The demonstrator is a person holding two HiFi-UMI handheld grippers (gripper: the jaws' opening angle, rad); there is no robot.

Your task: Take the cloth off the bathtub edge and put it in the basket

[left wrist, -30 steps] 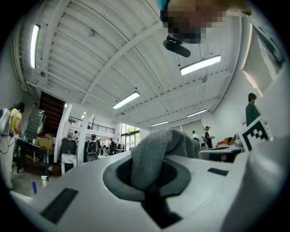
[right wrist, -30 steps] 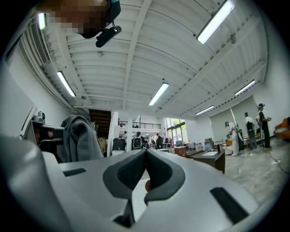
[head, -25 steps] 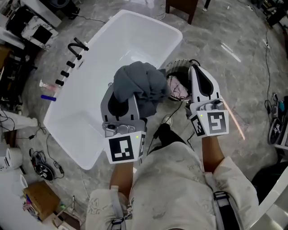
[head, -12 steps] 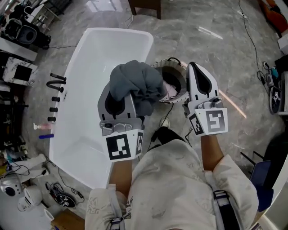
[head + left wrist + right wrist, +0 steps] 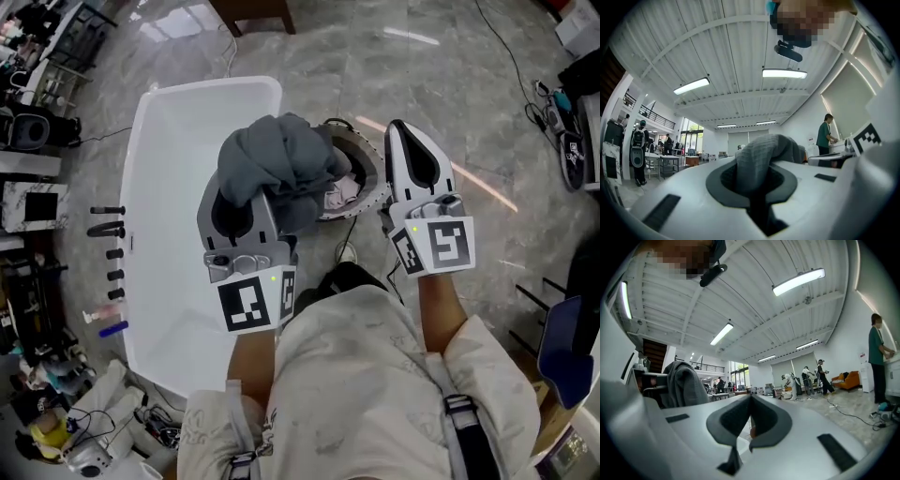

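Left gripper point(image 5: 240, 217) is shut tight on the grey cloth point(image 5: 281, 164). From the head view, the cloth sits in a big bunch on top of that gripper's front end. It is up in the air and off the white bathtub point(image 5: 178, 187). The bunch covers part of the tub's right side and the left rim of the round basket point(image 5: 373, 183), which stands on the floor just beside the tub. Something pink point(image 5: 342, 192) lies inside the basket. The right gripper point(image 5: 405, 141) is held next to the left one, with its tip near the basket's right rim. Black taps point(image 5: 108, 230) stand in a row along the tub's left edge.

In the left gripper view, the left gripper point(image 5: 757, 187) has its two grey pads pressed on a thick fold of the cloth point(image 5: 761, 159). The fold pokes up and flops forward (it hides what is straight ahead). A person in a green top point(image 5: 826, 133) stands far off on the right.

In the right gripper view, the right gripper point(image 5: 750, 413) has its jaws closed together, tips touching, and it holds nothing. The cloth point(image 5: 684, 383) shows as a grey hump on the left.
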